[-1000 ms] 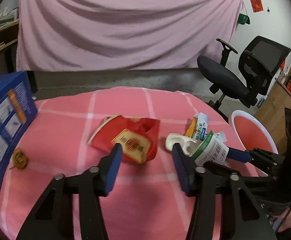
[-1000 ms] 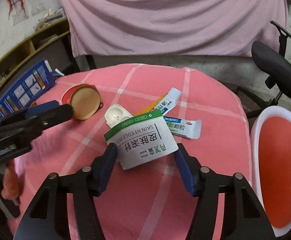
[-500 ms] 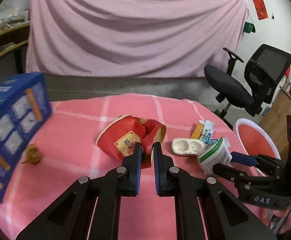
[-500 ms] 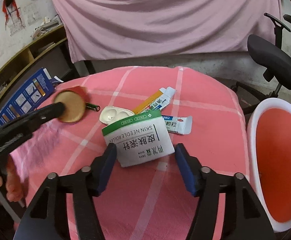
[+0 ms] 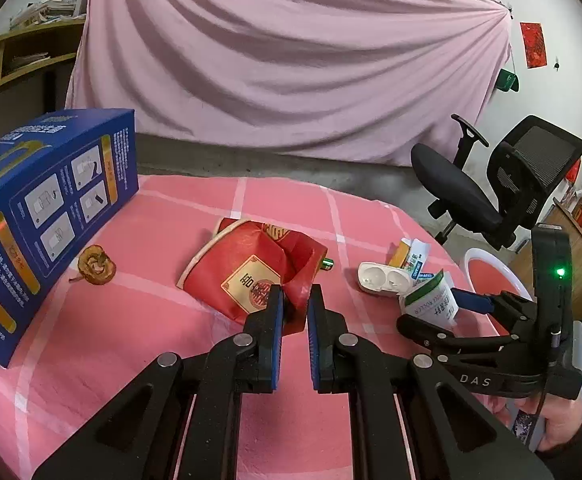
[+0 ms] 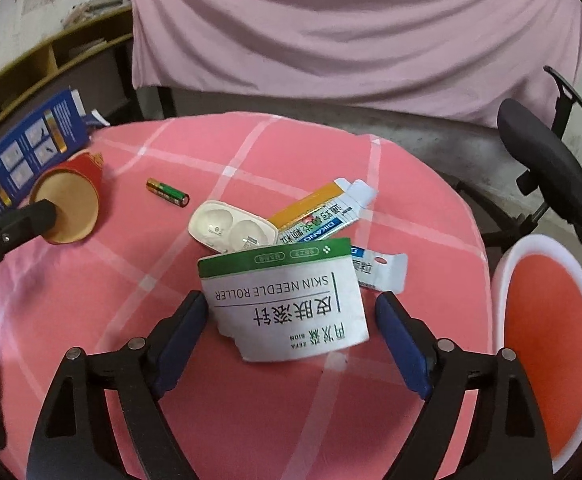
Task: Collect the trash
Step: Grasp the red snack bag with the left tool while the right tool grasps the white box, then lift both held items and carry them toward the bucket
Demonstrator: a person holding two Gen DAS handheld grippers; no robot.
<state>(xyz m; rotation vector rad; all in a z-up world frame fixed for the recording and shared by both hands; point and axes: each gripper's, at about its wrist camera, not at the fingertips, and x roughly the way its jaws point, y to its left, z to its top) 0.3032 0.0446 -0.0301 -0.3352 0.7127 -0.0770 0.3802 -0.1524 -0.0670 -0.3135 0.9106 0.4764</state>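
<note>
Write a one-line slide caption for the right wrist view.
Right gripper open around a torn white-and-green cardboard box on the pink checked tablecloth.

Soft, even indoor light, moderately bright; no hard glare. Faint shadows under crushed red cup [image 5: 259, 272] and blue box [image 5: 47, 216]. Strong fisheye bending, black vignette at corners in both views. Centre sharp; pink curtain [image 6: 351, 28] and shelves [image 6: 51, 56] soft in right view. Green LED [image 5: 559, 271] glows.

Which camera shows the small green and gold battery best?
The right wrist view: the small green and gold battery lies fully exposed on the pink cloth. In the left wrist view, only its tip peeks from behind the crushed red paper cup.
</note>
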